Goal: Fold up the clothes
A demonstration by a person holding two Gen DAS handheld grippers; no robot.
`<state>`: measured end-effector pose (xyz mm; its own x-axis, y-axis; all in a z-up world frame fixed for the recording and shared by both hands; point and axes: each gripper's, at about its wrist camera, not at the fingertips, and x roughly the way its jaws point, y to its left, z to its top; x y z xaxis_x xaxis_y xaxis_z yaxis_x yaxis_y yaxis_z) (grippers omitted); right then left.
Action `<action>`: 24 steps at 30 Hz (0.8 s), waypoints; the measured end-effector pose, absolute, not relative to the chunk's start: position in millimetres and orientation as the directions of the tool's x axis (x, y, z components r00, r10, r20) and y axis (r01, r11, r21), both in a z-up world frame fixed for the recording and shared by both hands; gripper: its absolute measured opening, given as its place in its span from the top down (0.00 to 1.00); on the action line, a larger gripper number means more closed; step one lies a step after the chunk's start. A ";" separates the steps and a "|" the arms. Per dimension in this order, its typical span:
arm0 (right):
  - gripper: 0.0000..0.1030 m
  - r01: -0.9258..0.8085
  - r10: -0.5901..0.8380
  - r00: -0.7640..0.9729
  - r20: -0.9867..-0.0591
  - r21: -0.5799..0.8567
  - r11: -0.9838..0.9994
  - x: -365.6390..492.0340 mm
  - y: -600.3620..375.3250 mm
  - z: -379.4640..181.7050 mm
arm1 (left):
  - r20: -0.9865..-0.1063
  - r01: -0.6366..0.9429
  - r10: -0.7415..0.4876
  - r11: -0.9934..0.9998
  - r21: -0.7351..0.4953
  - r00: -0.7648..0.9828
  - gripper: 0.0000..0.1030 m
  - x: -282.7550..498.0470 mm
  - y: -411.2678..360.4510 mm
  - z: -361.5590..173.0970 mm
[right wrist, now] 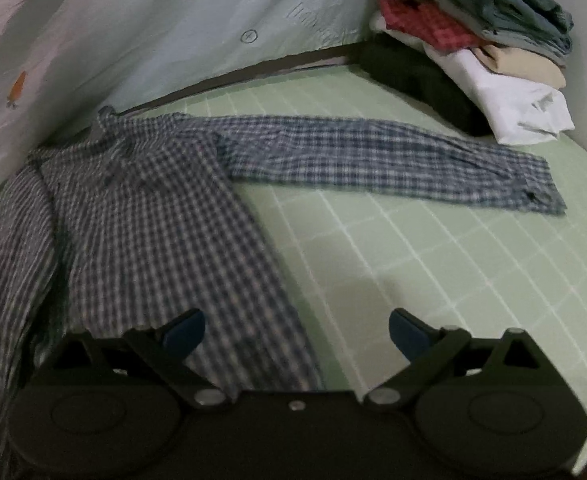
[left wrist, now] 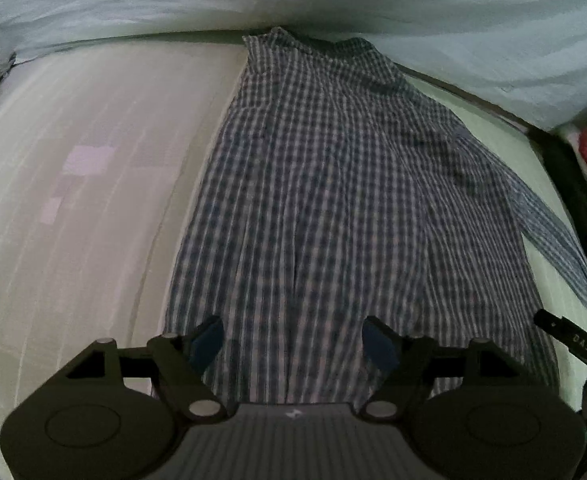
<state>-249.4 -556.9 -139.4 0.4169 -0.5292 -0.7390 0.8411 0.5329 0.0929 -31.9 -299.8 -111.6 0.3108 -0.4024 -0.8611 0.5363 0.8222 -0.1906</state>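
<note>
The checked shirt (left wrist: 333, 200) lies spread flat on the bed (right wrist: 413, 264), collar end away from both tools and hem end nearest them. One side looks already turned in over the body, giving a straight edge ahead and to the left of the left hand-held gripper (left wrist: 293, 344); the other sleeve (right wrist: 373, 156) stretches out sideways, ahead and to the right of the right hand-held gripper (right wrist: 297, 332). Laid out like this, the sleeve is probably next to be brought across the body.

The left hand-held gripper hangs over the hem, its jaws apart with only flat cloth showing beneath them and nothing pinched. The right hand-held gripper is likewise spread wide and empty, one pad over the shirt's edge and the other over the bare green sheet, a stance that would suit taking hold of that side.

Far ahead and to the right of the right tool, a stack of folded clothes (right wrist: 485, 40) rests by the pale bedding (right wrist: 153, 20), likely placed there to leave the working area free.
</note>
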 end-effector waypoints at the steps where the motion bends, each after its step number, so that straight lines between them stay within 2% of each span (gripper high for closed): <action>1: 0.03 0.845 -0.533 0.413 -0.738 0.091 0.527 -245.9 -562.9 -140.0 | -0.862 0.533 -0.399 0.825 -0.190 0.311 0.25 -25.8 -304.6 -113.0; 9: 0.02 0.912 -0.617 0.356 -0.702 0.117 0.393 -230.4 -633.1 -143.6 | -0.874 0.529 -0.347 0.839 -0.126 0.341 0.23 24.2 -349.4 -121.7; 16: 0.01 0.950 -0.690 0.247 -0.680 0.031 0.310 -256.8 -688.3 -150.4 | -0.903 0.506 -0.265 0.860 -0.063 0.339 0.18 41.1 -363.8 -139.4; 24: 0.00 0.973 -0.739 0.108 -0.665 -0.083 0.217 -291.8 -730.0 -164.9 | -0.926 0.460 -0.216 0.886 -0.052 0.311 0.12 50.2 -371.8 -152.8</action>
<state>-291.8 -730.0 -164.9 0.1084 -0.7394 -0.6645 0.9727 0.2169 -0.0827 50.2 -371.8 -152.8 0.3107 -0.2159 -0.9257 0.4605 0.8861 -0.0521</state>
